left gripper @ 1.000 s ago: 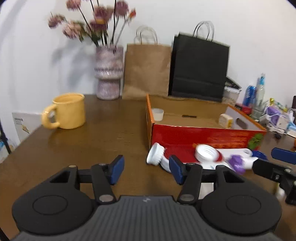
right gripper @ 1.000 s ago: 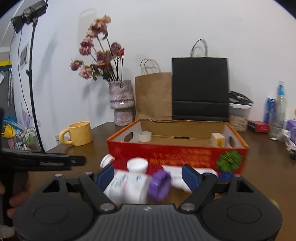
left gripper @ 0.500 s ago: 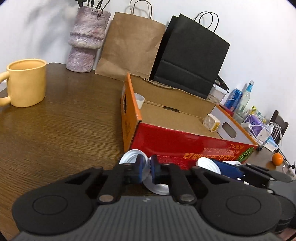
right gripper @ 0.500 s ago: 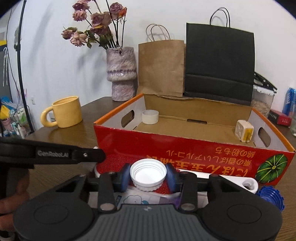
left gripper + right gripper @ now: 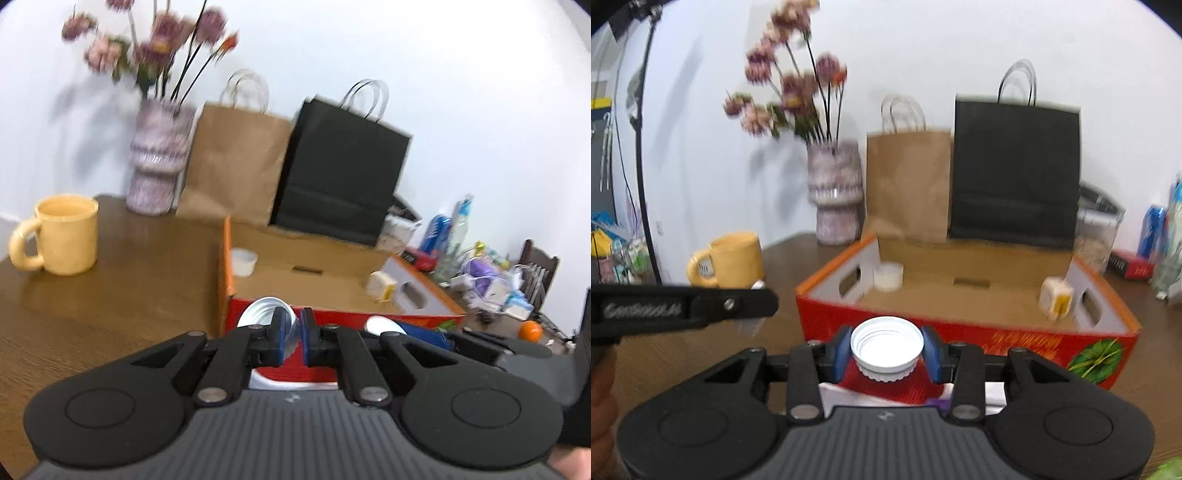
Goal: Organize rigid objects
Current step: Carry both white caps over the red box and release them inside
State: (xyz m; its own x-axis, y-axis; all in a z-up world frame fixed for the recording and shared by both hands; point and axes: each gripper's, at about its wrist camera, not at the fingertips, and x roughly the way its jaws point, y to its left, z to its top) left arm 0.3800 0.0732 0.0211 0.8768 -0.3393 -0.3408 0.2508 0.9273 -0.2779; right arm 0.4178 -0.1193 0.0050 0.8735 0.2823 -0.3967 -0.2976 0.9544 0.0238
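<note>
Beyond the red box (image 5: 964,328), right claw (image 5: 886,350) grips a white cap (image 5: 886,341); left claw (image 5: 293,334) pinches a clear cup (image 5: 264,314).

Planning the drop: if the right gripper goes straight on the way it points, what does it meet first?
Probably the near red wall of the cardboard box: the right gripper, shut on a white jar lid, points at it. Depth is unclear; it might clear the rim.

A yellow mug (image 5: 66,236) is set left on the table (image 5: 122,291); a vase (image 5: 159,158) (flowers blurred), brown bag (image 5: 236,166) and black bag (image 5: 343,184) are ranged behind.
</note>
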